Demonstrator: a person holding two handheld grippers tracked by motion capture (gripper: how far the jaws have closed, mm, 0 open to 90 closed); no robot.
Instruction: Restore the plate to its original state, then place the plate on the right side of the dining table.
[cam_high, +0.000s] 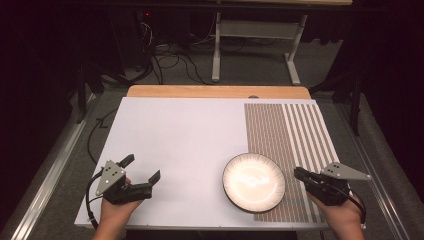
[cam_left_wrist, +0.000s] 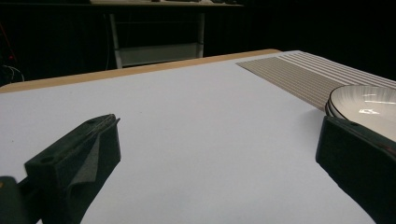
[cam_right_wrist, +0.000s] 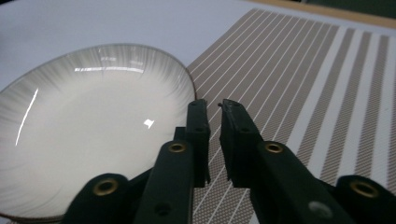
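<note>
- Our left gripper (cam_high: 142, 170): jaws wide, holding nothing, over white table (cam_high: 175, 135).
- Our right gripper (cam_high: 298, 173): jaws nearly closed, empty, just beside plate (cam_high: 253, 181) on striped mat (cam_high: 295, 130).

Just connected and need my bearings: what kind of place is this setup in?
Probably a lab or recording workspace, not a home kitchen. A white-covered table holds only a plate and a striped mat, while loose cables trail over grey carpet toward a metal-framed bench in dark surroundings.
</note>
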